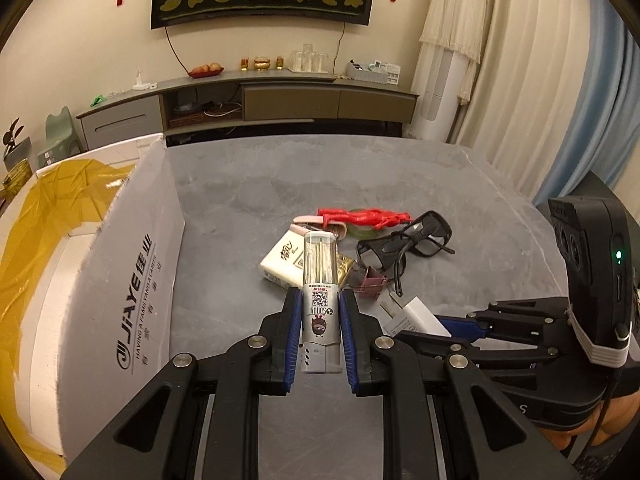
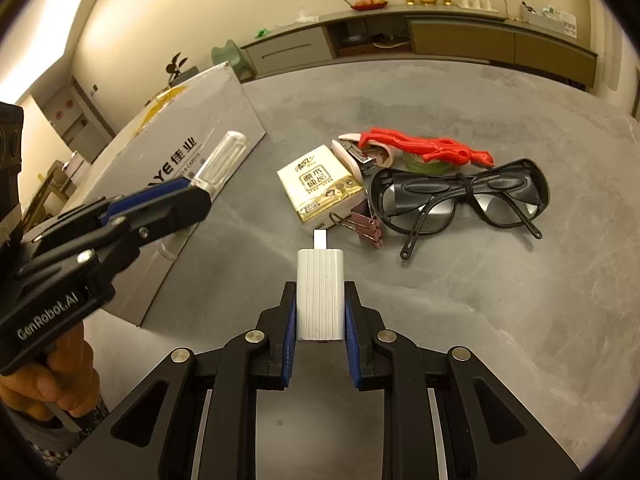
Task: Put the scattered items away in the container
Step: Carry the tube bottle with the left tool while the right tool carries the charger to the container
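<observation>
My left tool [image 1: 320, 332] was clamped on a clear-capped dispenser tube [image 1: 319, 276], and my right tool [image 2: 320, 312] gripped a white ribbed charger plug [image 2: 320, 294] by its flat sides, prong pointing ahead. Both items were lifted clear of the grey desk [image 1: 440, 184]. The white box [image 1: 120, 280], lined with yellow film, stood at my left with its flap up. I judged the step best done by carrying each piece over that flap before loosening, tube first, since it was nearer. Still on the desk lay a tissue pack [image 2: 320, 184], black glasses [image 2: 460, 196], a red figure [image 2: 424, 146], a stapler [image 2: 360, 156] and a binder clip [image 2: 366, 228]. The flap read "JIAYE"; the tube bore a QR code; the left tool's handle read "GenRobot.AI".
</observation>
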Demonstrator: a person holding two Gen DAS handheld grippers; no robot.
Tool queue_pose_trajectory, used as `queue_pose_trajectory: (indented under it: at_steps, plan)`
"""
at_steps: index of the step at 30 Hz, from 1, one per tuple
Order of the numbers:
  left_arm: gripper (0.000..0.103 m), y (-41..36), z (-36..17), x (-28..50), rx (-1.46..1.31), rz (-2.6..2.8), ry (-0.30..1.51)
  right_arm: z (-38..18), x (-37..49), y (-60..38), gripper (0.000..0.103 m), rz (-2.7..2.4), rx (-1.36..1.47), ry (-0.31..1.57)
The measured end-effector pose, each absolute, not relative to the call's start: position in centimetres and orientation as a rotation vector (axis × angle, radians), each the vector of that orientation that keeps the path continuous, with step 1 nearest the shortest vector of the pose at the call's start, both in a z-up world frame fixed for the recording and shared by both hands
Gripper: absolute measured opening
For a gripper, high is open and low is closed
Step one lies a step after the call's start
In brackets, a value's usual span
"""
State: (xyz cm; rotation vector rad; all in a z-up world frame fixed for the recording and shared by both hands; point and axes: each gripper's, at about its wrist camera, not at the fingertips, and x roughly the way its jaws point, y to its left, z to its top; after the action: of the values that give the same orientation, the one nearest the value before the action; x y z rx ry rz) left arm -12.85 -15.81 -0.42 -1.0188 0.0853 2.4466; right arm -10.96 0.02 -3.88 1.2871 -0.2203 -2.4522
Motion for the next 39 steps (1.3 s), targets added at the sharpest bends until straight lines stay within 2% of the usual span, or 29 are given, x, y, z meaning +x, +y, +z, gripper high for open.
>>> queue_pose_trajectory:
  at_steps: [17, 39]
  plan:
    - [0.02, -17.2, 3.9, -11.3, -0.881, 2.487, 0.034, 0.9, -8.9, -1.8, 0.022, -2.528, 1.137, -0.253]
    - [0.02, -25.6, 8.9, -10.1, -0.734, 2.538, -0.184, 4.5, -7.9, -8.2, 0.022, -2.558, 1.036, -0.201]
